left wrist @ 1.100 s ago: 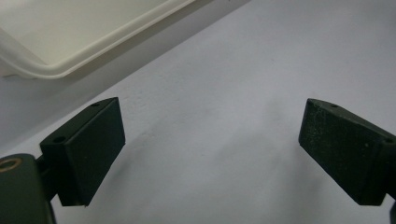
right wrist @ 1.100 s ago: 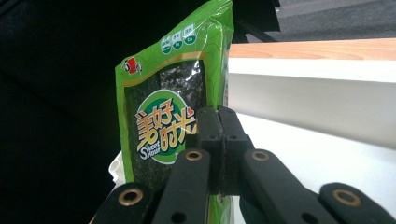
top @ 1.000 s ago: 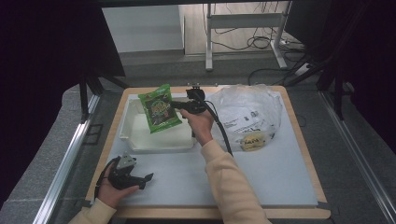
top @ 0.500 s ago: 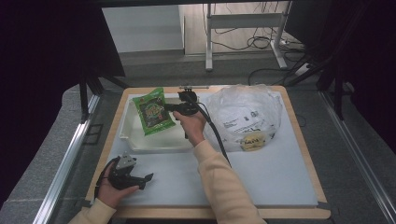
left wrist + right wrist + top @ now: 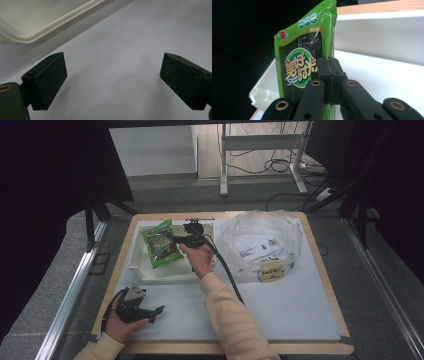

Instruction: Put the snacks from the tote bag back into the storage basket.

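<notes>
The right gripper (image 5: 179, 239) has its jaws closed tight on the edge of the green snack packet (image 5: 161, 244) and holds it above the white tray (image 5: 145, 272), so the packet seems not yet put down. The left gripper (image 5: 150, 311) rests low on the white mat (image 5: 280, 305), jaws wide apart and empty. In the clear plastic bag (image 5: 260, 242) 1 yellow item is visible, so probably more remains.

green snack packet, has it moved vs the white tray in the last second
Yes. The green snack packet, held by the right gripper, has shifted left over the white tray, away from the clear plastic bag.
</notes>
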### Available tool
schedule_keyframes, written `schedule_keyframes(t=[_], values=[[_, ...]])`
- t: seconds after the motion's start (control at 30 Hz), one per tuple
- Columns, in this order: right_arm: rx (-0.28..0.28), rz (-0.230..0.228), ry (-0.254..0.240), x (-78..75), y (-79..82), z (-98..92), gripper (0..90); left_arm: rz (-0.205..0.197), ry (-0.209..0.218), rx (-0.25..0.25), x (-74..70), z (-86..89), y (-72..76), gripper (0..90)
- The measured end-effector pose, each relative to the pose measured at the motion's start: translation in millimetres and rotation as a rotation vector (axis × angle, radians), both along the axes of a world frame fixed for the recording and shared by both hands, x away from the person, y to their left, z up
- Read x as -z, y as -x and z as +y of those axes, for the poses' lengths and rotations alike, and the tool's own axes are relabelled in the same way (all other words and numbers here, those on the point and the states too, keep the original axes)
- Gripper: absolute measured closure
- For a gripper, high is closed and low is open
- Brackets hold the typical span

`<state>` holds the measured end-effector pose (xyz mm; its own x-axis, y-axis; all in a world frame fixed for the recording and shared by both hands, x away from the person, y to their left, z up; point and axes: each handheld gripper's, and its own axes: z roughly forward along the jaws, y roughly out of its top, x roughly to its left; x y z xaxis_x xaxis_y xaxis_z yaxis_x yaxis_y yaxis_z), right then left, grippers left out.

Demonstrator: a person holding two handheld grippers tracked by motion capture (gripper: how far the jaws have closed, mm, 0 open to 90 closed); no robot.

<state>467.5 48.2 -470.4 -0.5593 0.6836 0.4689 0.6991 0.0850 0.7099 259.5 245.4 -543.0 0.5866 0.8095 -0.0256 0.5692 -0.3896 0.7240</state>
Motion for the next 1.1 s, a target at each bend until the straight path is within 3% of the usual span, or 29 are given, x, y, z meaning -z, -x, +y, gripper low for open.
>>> schedule_keyframes(t=[0.47,0.77,0.83,0.97,1.1], values=[[0.022,0.007,0.071,22.5,-2.7,14.7,89.8,-0.001,0.005,0.003,-0.1,0.0,0.2,7.3],[0.024,0.027,0.092,33.0,-4.9,16.9,89.2,0.002,0.002,0.007,0.2,-0.2,-0.1,7.3],[0.027,0.021,0.109,33.4,-4.2,18.3,86.6,0.002,0.003,0.008,0.2,-0.2,-0.1,7.3],[0.022,-0.001,0.131,30.3,-2.4,20.9,69.0,0.002,0.003,0.008,0.2,-0.2,0.0,7.3],[0.018,-0.022,0.138,25.0,-1.1,19.2,61.5,0.003,0.001,0.009,0.2,-0.4,0.0,7.3]])
